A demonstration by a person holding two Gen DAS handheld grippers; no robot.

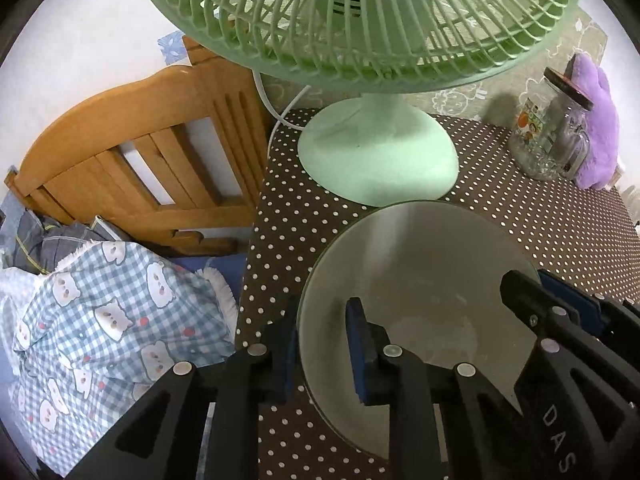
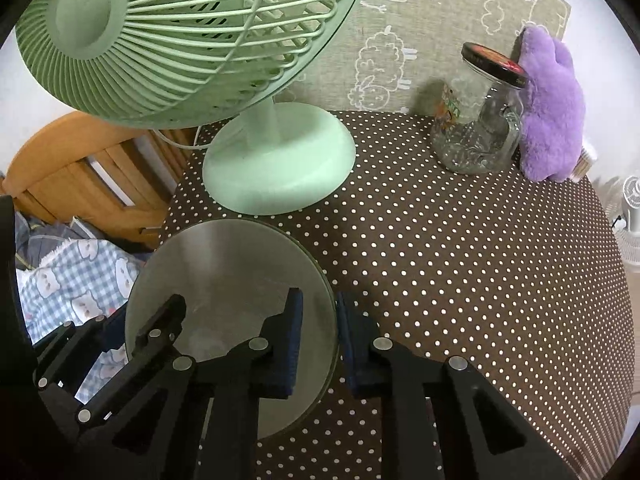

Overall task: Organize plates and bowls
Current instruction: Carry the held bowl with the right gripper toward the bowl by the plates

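Note:
A grey-green bowl [image 1: 420, 272] [image 2: 232, 272] stands empty on the brown dotted tablecloth [image 2: 460, 280], just in front of the fan's base. My left gripper [image 1: 320, 354] is shut on the bowl's left rim, one blue pad inside and one outside the wall. On the opposite side my right gripper [image 2: 320, 342] is shut on the right rim in the same way. Each view also shows the other gripper: the right gripper [image 1: 538, 282] at the bowl's far right, the left gripper [image 2: 140, 316] at its left edge.
A mint-green table fan [image 1: 360, 20] on a round base [image 2: 280, 168] looms right behind the bowl. A lidded glass jar [image 2: 480, 120] and a purple plush toy [image 2: 552, 112] stand at the back right. Left of the table edge are a wooden chair [image 1: 140, 152] and checked cloth [image 1: 100, 320].

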